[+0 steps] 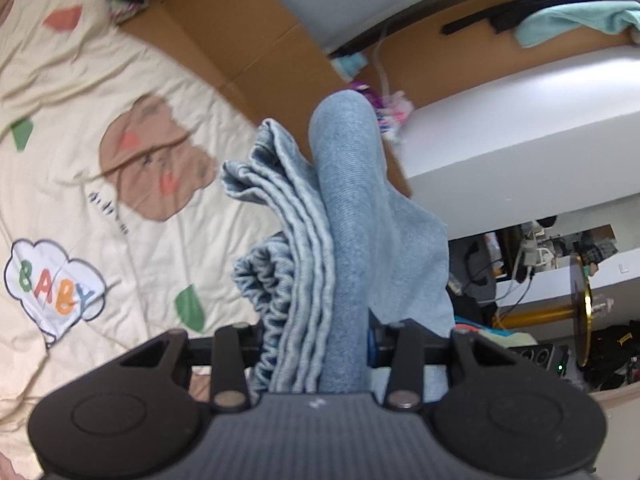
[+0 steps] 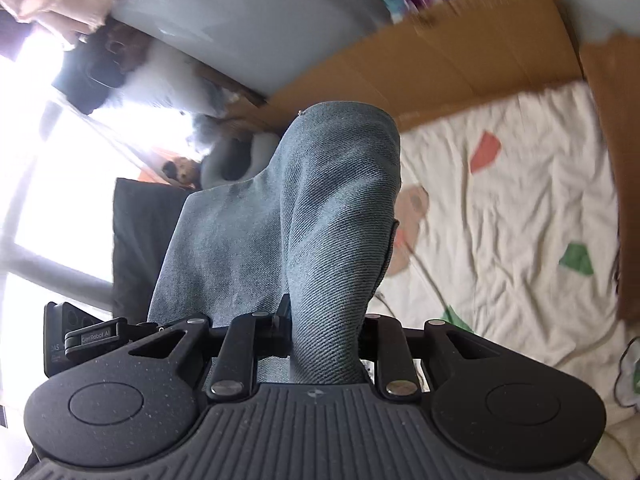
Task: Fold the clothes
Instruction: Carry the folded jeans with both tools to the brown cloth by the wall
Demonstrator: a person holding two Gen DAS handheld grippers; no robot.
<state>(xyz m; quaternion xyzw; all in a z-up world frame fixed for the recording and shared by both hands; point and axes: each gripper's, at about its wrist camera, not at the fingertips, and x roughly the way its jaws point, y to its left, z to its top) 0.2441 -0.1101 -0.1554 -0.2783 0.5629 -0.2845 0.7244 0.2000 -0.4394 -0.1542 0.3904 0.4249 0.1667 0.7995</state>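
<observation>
A light blue denim garment (image 1: 344,216) with an elastic gathered waistband fills the middle of the left wrist view, bunched in several layers. My left gripper (image 1: 324,344) is shut on it, and cloth covers the fingers. The same blue denim garment (image 2: 320,220) drapes over my right gripper (image 2: 324,340) in the right wrist view. That gripper is shut on it too, its fingertips hidden under the fabric. Both grippers hold the garment lifted above a cream bedsheet (image 1: 80,184) printed with a bear and the word BABY.
Brown cardboard (image 1: 224,40) lines the far side of the bed, and cardboard (image 2: 460,52) also edges the cream bedsheet (image 2: 512,208). A white cabinet (image 1: 520,128) and cluttered shelves stand to the right. A bright window (image 2: 36,184), dark cushion (image 2: 140,236) and plush toys lie left.
</observation>
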